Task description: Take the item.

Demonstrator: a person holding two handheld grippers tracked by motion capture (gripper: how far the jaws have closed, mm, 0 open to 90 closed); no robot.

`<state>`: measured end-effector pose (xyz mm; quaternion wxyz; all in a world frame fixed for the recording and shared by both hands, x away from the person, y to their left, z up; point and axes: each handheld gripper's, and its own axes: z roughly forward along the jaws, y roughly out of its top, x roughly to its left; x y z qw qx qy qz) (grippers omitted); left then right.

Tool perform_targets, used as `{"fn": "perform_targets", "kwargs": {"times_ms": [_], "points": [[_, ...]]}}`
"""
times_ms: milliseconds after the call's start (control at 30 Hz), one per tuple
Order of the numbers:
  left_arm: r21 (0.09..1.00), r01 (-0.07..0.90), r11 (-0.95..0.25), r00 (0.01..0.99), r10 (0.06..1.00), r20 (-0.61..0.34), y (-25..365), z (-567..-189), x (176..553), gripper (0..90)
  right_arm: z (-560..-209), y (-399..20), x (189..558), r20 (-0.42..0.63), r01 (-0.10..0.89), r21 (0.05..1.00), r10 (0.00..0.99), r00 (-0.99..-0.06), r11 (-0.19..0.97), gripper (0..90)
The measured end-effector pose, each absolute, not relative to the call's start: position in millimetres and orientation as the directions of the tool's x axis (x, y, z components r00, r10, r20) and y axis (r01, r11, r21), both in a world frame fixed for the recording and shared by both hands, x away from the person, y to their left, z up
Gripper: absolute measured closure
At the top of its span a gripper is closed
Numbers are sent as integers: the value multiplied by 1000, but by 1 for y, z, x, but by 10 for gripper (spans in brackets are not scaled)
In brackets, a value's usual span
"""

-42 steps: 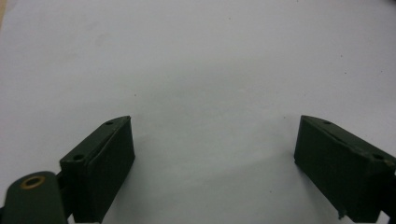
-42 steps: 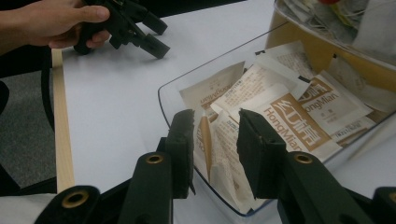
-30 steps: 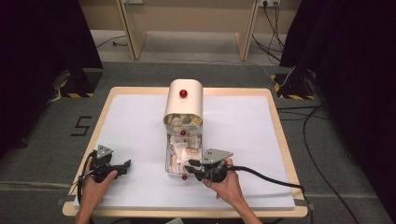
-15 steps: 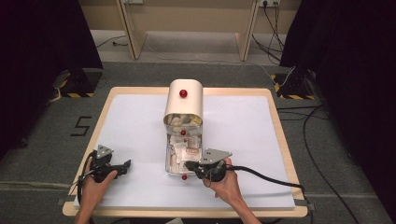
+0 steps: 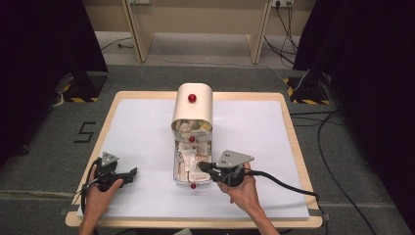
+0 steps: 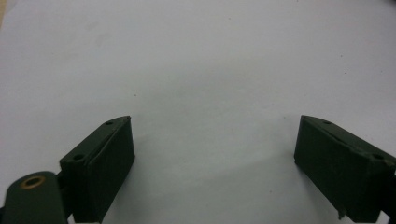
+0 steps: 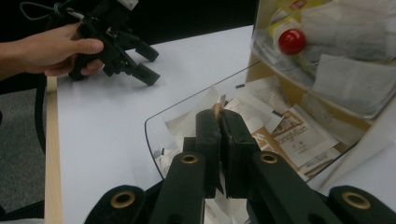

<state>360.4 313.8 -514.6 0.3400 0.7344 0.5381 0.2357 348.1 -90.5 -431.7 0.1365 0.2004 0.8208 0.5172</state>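
Right gripper (image 7: 218, 122) angled over tray (image 5: 177, 161), jaws pinching a packet (image 7: 217, 108).

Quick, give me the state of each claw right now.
Left claw: open, holding nothing, over the white table cover.
Right claw: shut on a paper packet from the clear tray.
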Motion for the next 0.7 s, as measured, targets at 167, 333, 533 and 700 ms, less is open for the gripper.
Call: {"fn": "perform_targets", "kwargs": {"times_ms": [167, 333, 533, 700], "points": [[754, 630, -188, 309, 951, -21, 314, -515, 360, 113, -422, -98, 349, -26, 176, 914, 487, -873, 365, 870], [753, 630, -190, 310, 951, -20, 314, -515, 360, 112, -416, -107, 351, -27, 176, 921, 507, -862, 347, 871], [754, 630, -188, 309, 951, -21, 314, -515, 360, 112, -412, -116, 354, -33, 176, 924, 530, -847, 339, 871], [754, 630, -187, 309, 951, -21, 314, -515, 360, 113, -412, -124, 358, -24, 188, 926, 551, -834, 327, 871]]}}
